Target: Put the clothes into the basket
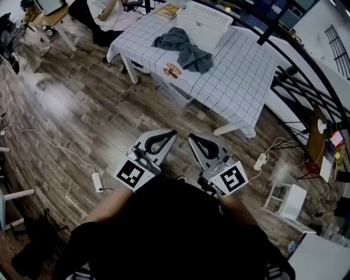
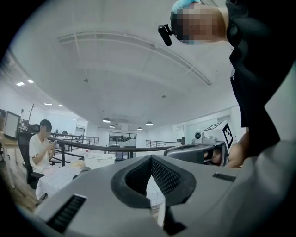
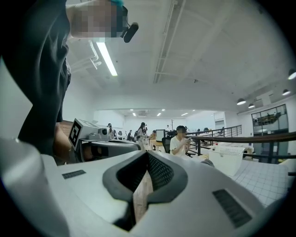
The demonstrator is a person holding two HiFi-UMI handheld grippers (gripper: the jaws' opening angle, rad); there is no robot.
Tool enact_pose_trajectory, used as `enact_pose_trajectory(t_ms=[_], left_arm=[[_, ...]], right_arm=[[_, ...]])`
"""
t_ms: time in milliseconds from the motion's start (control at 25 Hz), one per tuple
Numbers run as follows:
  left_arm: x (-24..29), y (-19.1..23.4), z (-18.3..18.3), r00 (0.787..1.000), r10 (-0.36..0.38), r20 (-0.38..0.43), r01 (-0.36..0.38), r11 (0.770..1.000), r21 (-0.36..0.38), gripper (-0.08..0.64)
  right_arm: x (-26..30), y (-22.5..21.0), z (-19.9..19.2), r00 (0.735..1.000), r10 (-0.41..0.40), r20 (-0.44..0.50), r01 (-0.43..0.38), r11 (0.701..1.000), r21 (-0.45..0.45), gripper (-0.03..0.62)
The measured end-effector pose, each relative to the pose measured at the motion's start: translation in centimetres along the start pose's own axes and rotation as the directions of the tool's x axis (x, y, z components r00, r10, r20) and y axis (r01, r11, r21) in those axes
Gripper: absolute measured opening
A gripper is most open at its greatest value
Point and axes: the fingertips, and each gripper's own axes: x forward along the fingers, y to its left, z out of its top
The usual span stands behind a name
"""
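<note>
A dark grey heap of clothes (image 1: 183,48) lies on the table with the checked cloth (image 1: 240,76), far ahead of me. Behind the heap stands a white perforated basket (image 1: 205,22). My left gripper (image 1: 173,132) and right gripper (image 1: 192,136) are held side by side close to my body, over the wooden floor and well short of the table. Both are shut with nothing between the jaws. The left gripper view shows shut jaws (image 2: 150,157), with the basket (image 2: 99,159) small in the distance. In the right gripper view, beyond the shut tips (image 3: 148,155), the basket (image 3: 229,157) is also far off.
A seated person (image 1: 106,13) is at the table's far left corner. A yellow book (image 1: 168,10) and a small orange item (image 1: 173,70) lie on the cloth. Power strips (image 1: 97,182) (image 1: 260,161) with cables lie on the floor. A black railing (image 1: 306,60) runs on the right.
</note>
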Motion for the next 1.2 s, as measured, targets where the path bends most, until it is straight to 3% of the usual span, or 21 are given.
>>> enact_pose_trajectory(t_ms=[680, 1200], left_arm=[[-1.0, 14.0, 0.3, 0.998, -0.067, -0.004, 0.067, 0.998, -0.008, -0.002], [-0.5, 19.6, -0.2, 0.995, -0.102, 0.006, 0.102, 0.994, -0.035, -0.002]], right_arm=[[14.0, -2.7, 0.3, 0.999, -0.043, -0.021, 0.043, 0.999, 0.001, 0.017], [19.0, -4.5, 0.0, 0.995, -0.093, -0.045, 0.093, 0.996, 0.002, 0.017]])
